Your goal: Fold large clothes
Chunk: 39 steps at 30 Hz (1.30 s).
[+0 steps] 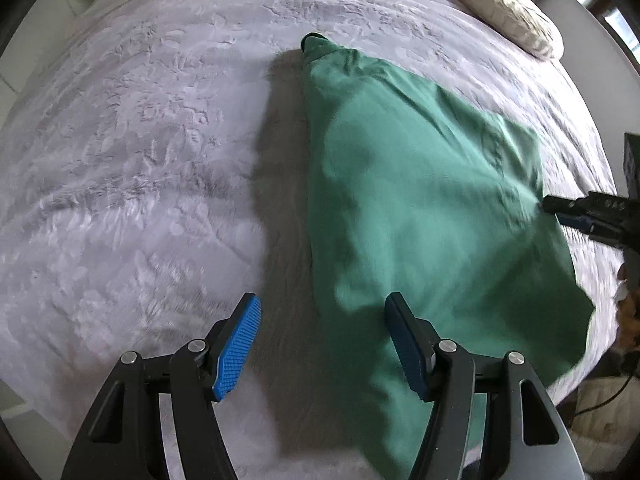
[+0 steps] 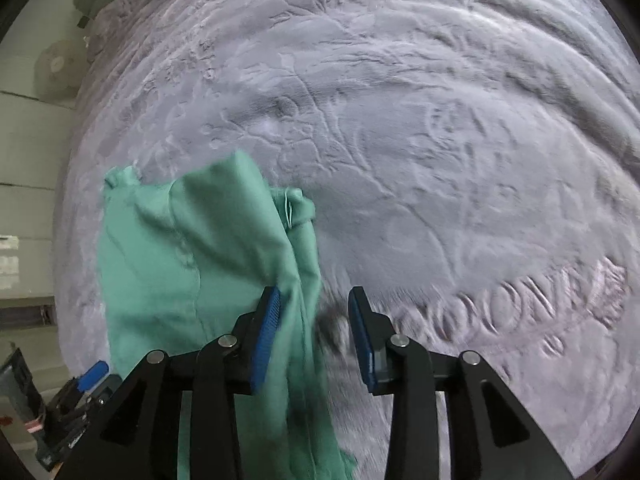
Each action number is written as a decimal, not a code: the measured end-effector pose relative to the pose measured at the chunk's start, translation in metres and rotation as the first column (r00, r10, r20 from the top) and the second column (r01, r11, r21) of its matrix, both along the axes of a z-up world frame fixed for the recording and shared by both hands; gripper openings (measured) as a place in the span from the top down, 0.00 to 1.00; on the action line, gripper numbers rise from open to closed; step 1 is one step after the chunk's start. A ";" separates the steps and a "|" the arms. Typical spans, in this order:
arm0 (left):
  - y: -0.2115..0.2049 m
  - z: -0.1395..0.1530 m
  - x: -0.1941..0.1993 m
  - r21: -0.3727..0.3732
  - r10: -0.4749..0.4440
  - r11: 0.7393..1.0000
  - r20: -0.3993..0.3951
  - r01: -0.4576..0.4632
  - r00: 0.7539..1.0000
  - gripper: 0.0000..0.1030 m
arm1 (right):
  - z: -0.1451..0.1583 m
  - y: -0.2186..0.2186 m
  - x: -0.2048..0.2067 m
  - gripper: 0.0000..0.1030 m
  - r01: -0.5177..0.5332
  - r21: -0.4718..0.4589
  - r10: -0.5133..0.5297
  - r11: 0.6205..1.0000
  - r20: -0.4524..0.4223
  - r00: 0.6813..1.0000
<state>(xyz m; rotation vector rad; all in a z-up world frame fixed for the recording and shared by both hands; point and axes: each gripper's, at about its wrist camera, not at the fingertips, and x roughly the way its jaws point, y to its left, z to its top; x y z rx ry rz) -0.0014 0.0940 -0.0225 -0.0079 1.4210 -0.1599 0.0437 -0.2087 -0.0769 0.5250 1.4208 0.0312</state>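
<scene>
A large green garment (image 1: 420, 208) lies on a grey plush bedspread (image 1: 140, 160), its narrow end pointing away. My left gripper (image 1: 322, 344) is open above its near left edge, with the cloth under the right finger (image 1: 404, 344). The right gripper (image 1: 568, 210) shows at the garment's right edge. In the right wrist view the garment (image 2: 192, 264) is bunched at left, and my right gripper (image 2: 314, 332) is open, the cloth running past its left finger (image 2: 266, 332). Nothing is clamped. The left gripper (image 2: 80, 396) shows at lower left.
A cream pillow (image 1: 508, 12) lies at the far right corner of the bed. The bedspread (image 2: 440, 140) has an embossed pattern. Beyond the bed's left edge in the right wrist view are a wall and a fan (image 2: 58, 68).
</scene>
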 end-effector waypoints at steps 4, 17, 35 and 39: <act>0.003 0.016 -0.020 -0.080 -0.070 0.994 -0.003 0.069 0.998 0.36 | 0.030 0.000 -0.030 0.54 -0.072 0.049 0.070 0.996 0.030 0.997; -0.023 -0.022 -0.073 -0.140 -0.243 0.963 -0.090 0.230 0.966 0.30 | 0.011 0.021 -0.127 0.97 -0.112 0.116 0.122 0.987 -0.089 0.989; -0.020 -0.038 -0.074 -0.116 -0.239 0.967 -0.092 0.228 0.967 0.21 | 0.066 -0.003 -0.100 0.96 -0.071 0.159 0.060 0.985 0.073 0.996; -0.018 -0.036 -0.074 -0.107 -0.228 0.970 -0.093 0.218 0.969 0.21 | 0.046 0.030 -0.091 0.96 -0.180 0.119 0.180 0.976 0.009 0.984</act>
